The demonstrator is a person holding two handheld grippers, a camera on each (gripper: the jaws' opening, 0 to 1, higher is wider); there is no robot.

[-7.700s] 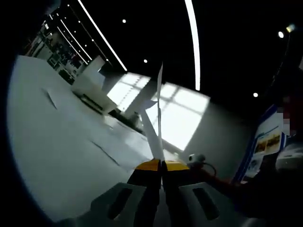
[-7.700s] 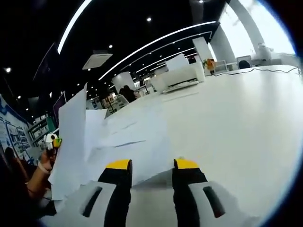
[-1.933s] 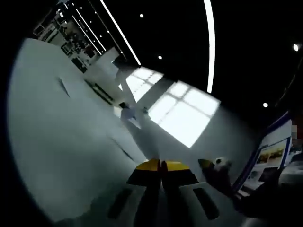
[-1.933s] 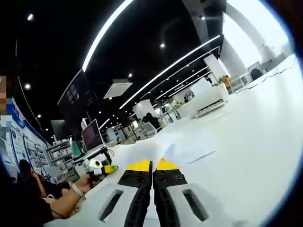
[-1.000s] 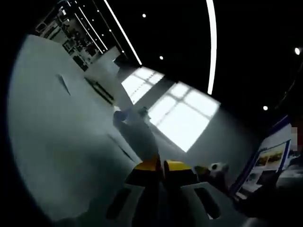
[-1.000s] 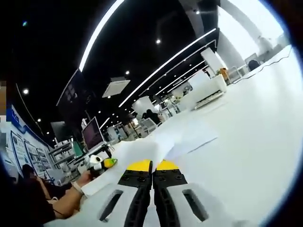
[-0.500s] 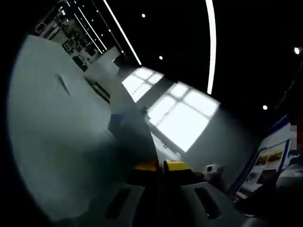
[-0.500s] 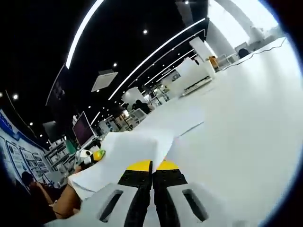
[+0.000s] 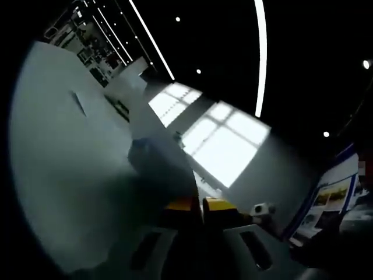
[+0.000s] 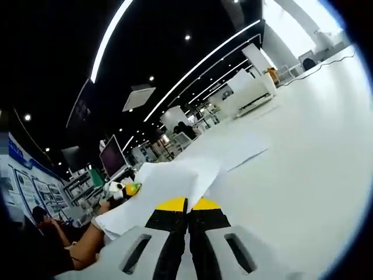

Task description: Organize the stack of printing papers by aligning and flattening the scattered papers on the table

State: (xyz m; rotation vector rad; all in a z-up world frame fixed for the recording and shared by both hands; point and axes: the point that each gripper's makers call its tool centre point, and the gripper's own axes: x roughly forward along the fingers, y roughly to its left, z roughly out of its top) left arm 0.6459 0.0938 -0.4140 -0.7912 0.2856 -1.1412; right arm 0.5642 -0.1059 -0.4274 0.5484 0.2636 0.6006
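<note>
A: Dark hall, ceiling strip lights, white counter (image 10: 303,151). Change?
B: Sheets (image 10: 169,186) lifted, sagging lower than a second ago. Right tool (image 10: 187,205) clamped on them; left tool (image 9: 195,205) looks clamped too. More paper (image 10: 242,146) flat beyond, unaligned.

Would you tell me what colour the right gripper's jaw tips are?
Yellow tips on the right gripper, clearest in the right gripper view.

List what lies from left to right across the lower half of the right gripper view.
Person's hand → other gripper's yellow tip → held paper stack → right gripper → bare white table.
</note>
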